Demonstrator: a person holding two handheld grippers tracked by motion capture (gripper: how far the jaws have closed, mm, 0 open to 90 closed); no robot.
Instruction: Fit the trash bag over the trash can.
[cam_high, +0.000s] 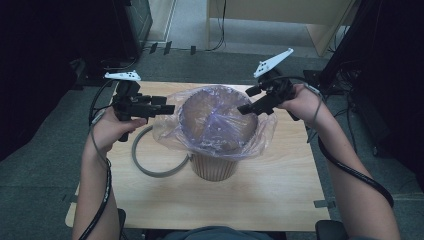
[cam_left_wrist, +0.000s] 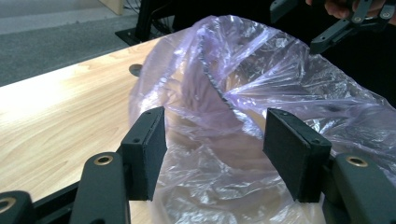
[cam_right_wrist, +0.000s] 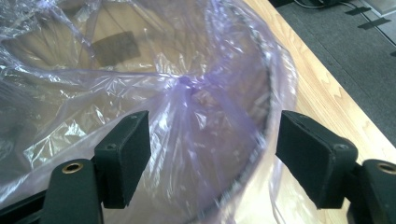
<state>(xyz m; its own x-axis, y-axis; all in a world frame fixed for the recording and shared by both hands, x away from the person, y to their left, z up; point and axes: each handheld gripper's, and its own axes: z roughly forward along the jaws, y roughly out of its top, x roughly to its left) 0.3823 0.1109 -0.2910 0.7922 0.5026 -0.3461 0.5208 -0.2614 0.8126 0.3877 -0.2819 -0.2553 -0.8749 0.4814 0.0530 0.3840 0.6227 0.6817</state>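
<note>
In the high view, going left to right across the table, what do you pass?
Left tool → grey ring lying flat on the table → bin lined with a clear plastic bag → right tool, over the bin's right rim.

Clear plastic bag lining upright bin.
</note>
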